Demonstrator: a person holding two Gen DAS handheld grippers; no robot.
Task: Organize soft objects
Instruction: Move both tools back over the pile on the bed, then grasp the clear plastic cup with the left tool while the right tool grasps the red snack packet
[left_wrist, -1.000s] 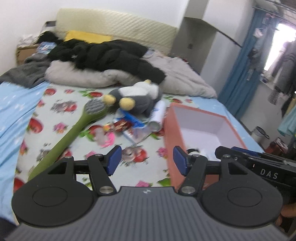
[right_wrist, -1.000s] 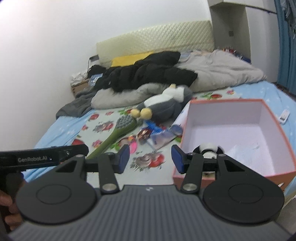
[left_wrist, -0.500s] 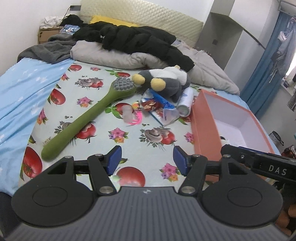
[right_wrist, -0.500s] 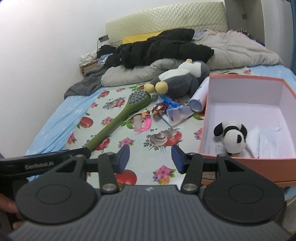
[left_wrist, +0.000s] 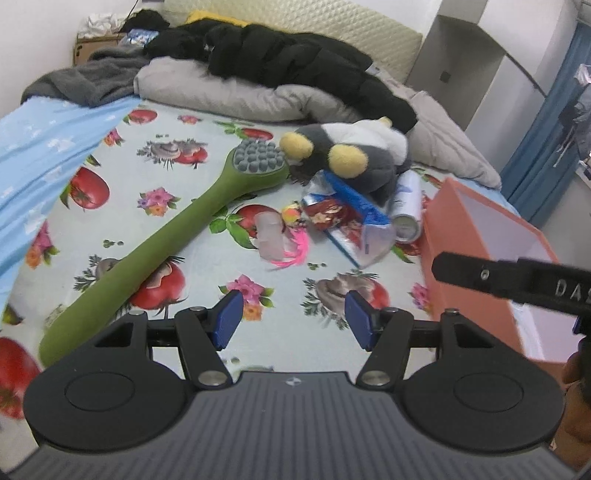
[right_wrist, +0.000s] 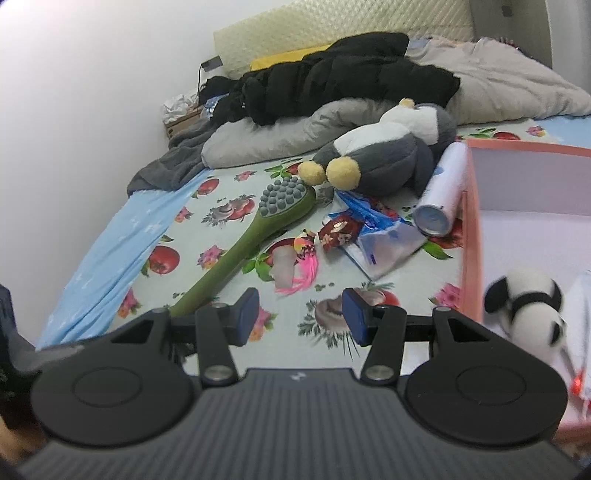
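Bed (left_wrist: 207, 266) with fruit-print sheet carries everything; grey quilt and black jacket heaped at its head end; orange box (right_wrist: 471, 236) at the right edge, small panda plush (right_wrist: 528, 306) lying inside it; grey penguin plush (left_wrist: 354, 155) mid-bed, beyond both tongs, just beside the green long-handled brush (left_wrist: 159, 251); white can (left_wrist: 406, 206) between penguin and box; wrappers and a pink-tufted toy (left_wrist: 291, 243) nearer; left gripper (left_wrist: 291, 319) jaws apart, nothing between; right gripper (right_wrist: 299, 314) likewise parted, empty, above bare sheet.
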